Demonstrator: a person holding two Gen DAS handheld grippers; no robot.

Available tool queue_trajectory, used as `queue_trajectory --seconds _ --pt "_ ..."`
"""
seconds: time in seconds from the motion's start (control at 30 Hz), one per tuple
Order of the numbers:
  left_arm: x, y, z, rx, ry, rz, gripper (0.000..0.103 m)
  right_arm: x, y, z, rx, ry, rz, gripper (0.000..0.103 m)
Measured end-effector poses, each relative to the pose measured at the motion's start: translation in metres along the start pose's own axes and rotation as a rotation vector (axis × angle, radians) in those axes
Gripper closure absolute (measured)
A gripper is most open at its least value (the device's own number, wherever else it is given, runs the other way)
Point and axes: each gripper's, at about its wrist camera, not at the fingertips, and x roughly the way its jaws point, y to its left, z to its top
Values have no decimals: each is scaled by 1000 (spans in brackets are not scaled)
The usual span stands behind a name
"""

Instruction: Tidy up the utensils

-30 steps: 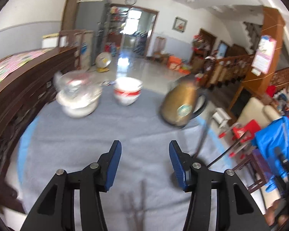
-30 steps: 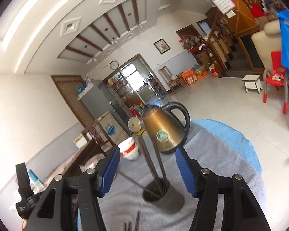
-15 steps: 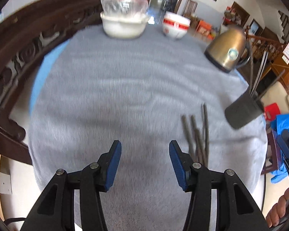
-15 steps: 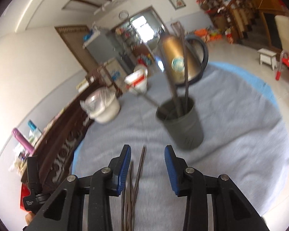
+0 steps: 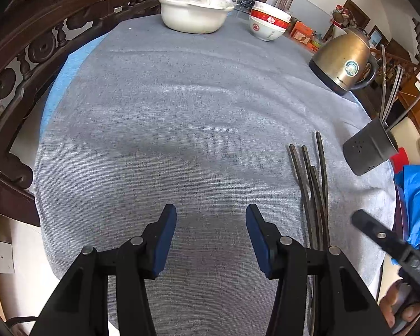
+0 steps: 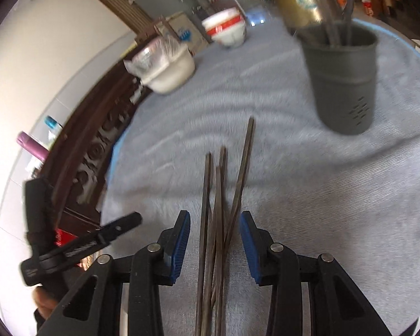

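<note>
Several dark chopsticks (image 6: 221, 204) lie in a loose bundle on the grey tablecloth; they also show in the left wrist view (image 5: 312, 184) at the right. A dark grey utensil holder (image 6: 344, 78) stands beyond them with a few chopsticks upright in it; it shows in the left wrist view (image 5: 369, 148) near the table's right edge. My right gripper (image 6: 215, 218) is open, its jaws on either side of the bundle, not closed on it. My left gripper (image 5: 210, 212) is open and empty over bare cloth, left of the chopsticks.
A gold kettle (image 5: 344, 58) stands at the far right. A red-and-white bowl stack (image 5: 267, 26) and a white basin with a plastic bag (image 5: 193, 14) stand at the far edge. A carved dark wooden bench (image 5: 28, 56) runs along the left of the table (image 5: 154, 112).
Both grippers have tilted down toward the table. The right gripper moved lower and closer, so the chopstick bundle now lies between its jaws. The left gripper stays open.
</note>
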Motion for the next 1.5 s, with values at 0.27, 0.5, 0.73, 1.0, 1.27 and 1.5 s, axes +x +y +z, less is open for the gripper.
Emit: queue_trajectory --seconds 0.27,0.5,0.73,1.0,1.27,1.5 --pt "-1 -5 -4 22 2 -13 51 38 13 -4 -62 94 -99 88" --pt "1 -13 -1 34 11 -28 51 22 4 -4 -49 49 -94 95" --pt "13 -37 6 84 33 -40 51 -5 -42 8 83 -16 -108 95" --pt "43 -72 61 109 103 -85 51 -8 -67 10 130 -16 -169 92" --pt "99 -100 108 102 278 -58 51 -8 -81 24 181 3 -145 92" --pt "115 -116 117 109 310 -56 52 -6 -80 51 151 -37 -212 87"
